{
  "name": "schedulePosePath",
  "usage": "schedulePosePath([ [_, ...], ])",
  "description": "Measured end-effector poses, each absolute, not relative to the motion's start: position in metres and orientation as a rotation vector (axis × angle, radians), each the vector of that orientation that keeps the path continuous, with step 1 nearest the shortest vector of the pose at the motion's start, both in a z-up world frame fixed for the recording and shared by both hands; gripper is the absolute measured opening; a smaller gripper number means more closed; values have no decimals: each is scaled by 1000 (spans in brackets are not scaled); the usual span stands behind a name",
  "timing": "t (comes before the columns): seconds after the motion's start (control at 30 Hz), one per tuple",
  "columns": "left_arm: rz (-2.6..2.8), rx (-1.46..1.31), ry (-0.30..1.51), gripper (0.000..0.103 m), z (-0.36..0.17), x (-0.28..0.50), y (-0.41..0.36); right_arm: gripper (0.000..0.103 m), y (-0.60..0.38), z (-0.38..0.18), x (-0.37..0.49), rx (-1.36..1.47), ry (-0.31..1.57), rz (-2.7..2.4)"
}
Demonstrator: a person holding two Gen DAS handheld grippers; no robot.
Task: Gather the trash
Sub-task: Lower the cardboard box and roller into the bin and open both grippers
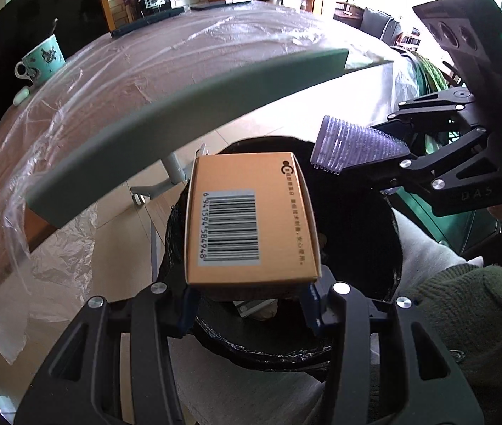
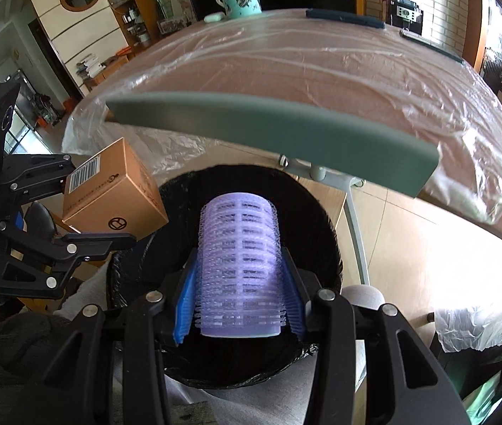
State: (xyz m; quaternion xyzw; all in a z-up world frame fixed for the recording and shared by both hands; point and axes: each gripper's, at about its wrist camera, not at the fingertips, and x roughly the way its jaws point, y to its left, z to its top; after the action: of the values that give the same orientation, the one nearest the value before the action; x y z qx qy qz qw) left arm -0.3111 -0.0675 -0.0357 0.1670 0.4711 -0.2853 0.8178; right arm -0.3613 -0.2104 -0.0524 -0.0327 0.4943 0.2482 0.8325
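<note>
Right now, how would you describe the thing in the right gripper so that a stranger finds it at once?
Find the black-lined bin below the table edge. Above its opening, the right gripper clamps a lilac hair roller. It is a ribbed, bristly cylinder, unlike the smooth orange box beside it.

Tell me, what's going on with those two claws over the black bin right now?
Left gripper shut on orange box. Right gripper shut on purple hair roller. Both held above the black-lined bin. Nothing blocking the drop.
</note>
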Motion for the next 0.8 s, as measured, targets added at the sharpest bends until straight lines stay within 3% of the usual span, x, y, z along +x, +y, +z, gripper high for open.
schedulePosePath([
  [0.73,-601,376,1107,48,-85,-292,-80,43,-205,-96,-357,-97,1140,463],
  [0.8,-607,375,1102,56,-83,-291,-80,44,-207,-94,-358,-92,1129,454],
])
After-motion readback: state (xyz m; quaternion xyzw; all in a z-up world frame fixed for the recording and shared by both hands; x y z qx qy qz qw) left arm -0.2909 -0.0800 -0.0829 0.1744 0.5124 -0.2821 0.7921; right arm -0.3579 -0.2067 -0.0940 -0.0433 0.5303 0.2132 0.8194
